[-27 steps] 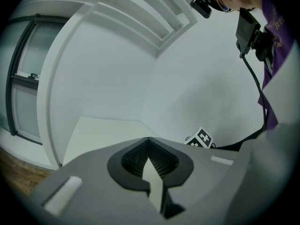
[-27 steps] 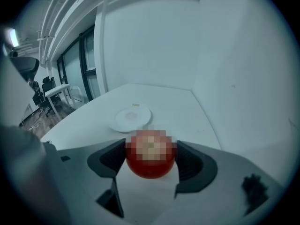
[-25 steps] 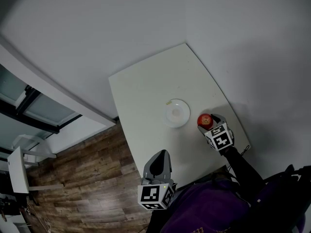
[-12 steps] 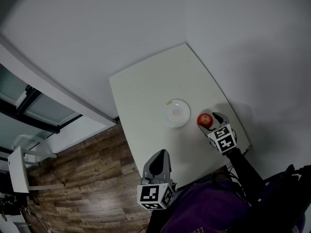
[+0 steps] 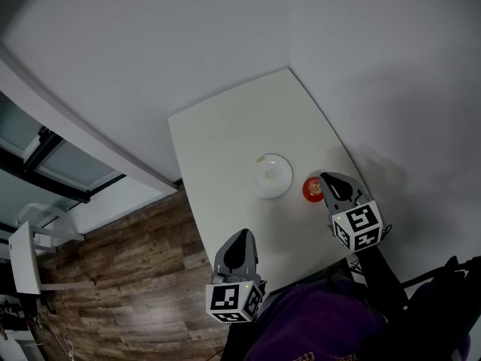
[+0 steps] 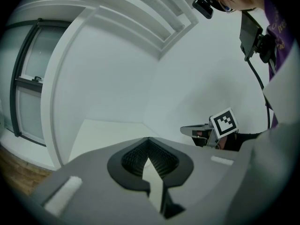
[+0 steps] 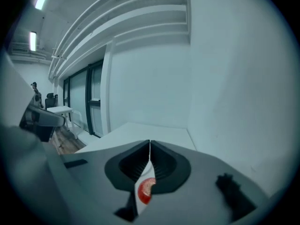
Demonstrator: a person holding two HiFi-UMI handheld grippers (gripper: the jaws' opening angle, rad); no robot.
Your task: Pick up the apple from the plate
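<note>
Round red apple [image 5: 312, 189] beside shallow white plate [image 5: 272, 175], smooth pale table [image 5: 225, 138], left claw [image 5: 242, 236] clenched, right claw [image 5: 326, 177] clenched

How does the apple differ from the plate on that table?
The apple is red and round; the plate is white and shallow. The apple is smaller than the plate. The shut right gripper hangs over the apple, while the plate lies uncovered and empty. Both rest on the white table, side by side.
</note>
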